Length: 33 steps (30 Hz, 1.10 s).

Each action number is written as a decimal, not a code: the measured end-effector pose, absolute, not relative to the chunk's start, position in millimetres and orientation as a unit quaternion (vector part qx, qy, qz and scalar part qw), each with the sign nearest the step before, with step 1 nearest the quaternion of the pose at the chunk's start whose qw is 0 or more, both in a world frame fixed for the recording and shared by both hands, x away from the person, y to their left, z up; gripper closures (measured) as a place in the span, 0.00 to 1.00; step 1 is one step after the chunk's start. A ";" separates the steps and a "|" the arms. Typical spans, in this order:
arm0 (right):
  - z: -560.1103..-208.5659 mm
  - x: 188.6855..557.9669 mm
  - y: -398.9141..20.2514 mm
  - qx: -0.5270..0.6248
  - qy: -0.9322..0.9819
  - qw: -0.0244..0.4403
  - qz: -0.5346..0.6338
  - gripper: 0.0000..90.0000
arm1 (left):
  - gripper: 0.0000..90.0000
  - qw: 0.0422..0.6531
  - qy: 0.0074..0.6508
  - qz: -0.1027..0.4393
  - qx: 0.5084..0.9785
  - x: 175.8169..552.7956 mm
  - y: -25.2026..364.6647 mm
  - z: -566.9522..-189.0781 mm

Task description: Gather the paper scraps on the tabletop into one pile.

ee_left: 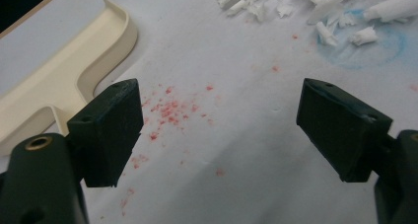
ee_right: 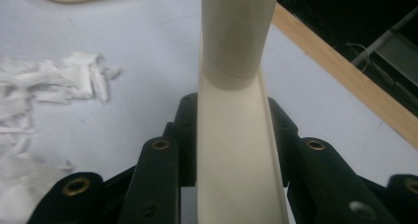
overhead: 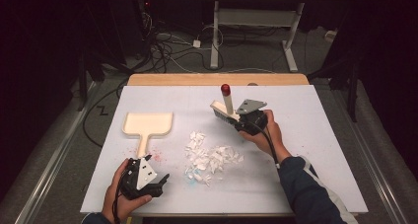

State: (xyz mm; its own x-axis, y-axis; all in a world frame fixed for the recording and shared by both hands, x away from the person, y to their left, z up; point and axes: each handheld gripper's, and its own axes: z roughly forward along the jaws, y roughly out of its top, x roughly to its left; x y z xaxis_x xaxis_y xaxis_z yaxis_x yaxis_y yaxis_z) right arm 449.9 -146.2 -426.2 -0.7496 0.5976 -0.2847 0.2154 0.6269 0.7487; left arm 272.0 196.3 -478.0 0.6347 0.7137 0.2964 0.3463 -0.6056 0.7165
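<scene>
Paper scraps heaped mid-table, cream dustpan left of the scraps, left gripper near its handle with jaws spread and empty, right gripper beyond the scraps clamping a cream brush, red-capped handle upright, no readable writing anywhere.

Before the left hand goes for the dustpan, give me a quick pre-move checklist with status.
1. Left gripper open, nothing between its jaws: ok.
2. Right gripper shut on the brush: ok.
3. Dustpan lies flat, handle toward the left gripper: ok.
4. Path to the dustpan handle free of paper scraps: ok.
5. Scraps sit between brush and dustpan: ok.
6. Brush bristles touching the table: cannot tell.
</scene>
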 end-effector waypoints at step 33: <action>-443.4 411.4 -110.6 0.024 0.893 0.099 0.439 0.75 | 0.19 0.308 0.300 0.270 0.861 271.9 191.6 -482.0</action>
